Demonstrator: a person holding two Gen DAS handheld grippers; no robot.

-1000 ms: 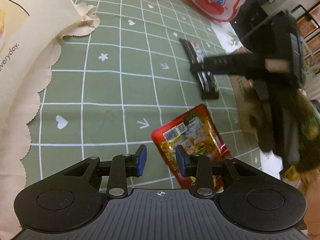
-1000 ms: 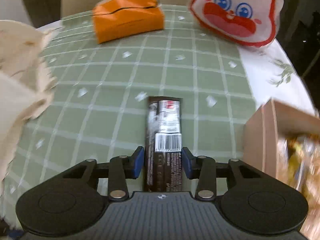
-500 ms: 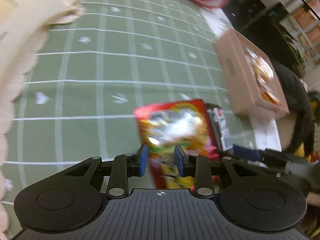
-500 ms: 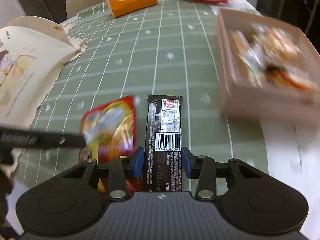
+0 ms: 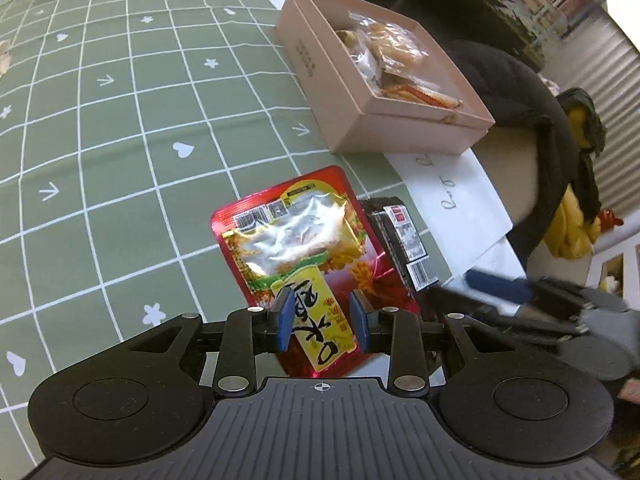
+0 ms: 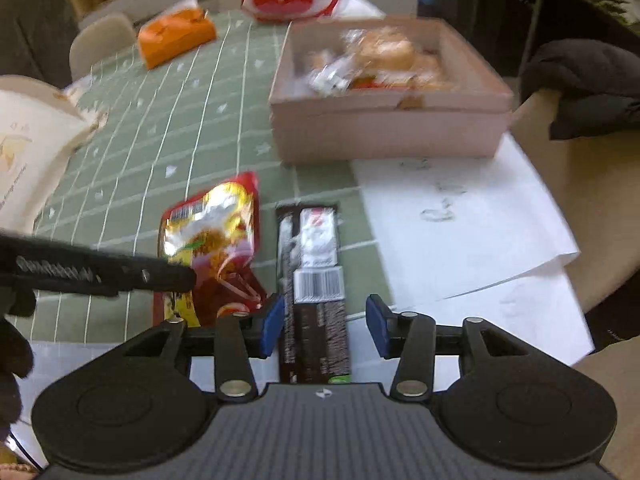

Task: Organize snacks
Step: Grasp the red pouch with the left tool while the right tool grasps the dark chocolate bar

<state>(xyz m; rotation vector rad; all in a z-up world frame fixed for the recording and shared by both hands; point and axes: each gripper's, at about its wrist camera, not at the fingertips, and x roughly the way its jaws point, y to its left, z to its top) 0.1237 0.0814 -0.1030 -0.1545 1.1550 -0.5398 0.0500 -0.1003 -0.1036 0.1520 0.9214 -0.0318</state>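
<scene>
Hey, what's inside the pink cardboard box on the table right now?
The pink cardboard box holds several clear-wrapped snacks: pale round baked pieces and an orange-striped packet. Anything beneath that top layer is covered.

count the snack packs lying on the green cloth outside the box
2: a red pouch between the left fingers, and beside it a dark bar between the right fingers, near the white paper. More sit inside the box.

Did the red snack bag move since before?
Yes. The red snack bag was far from the pink box on the green cloth; now it lies just before it, beside the dark bar.
</scene>
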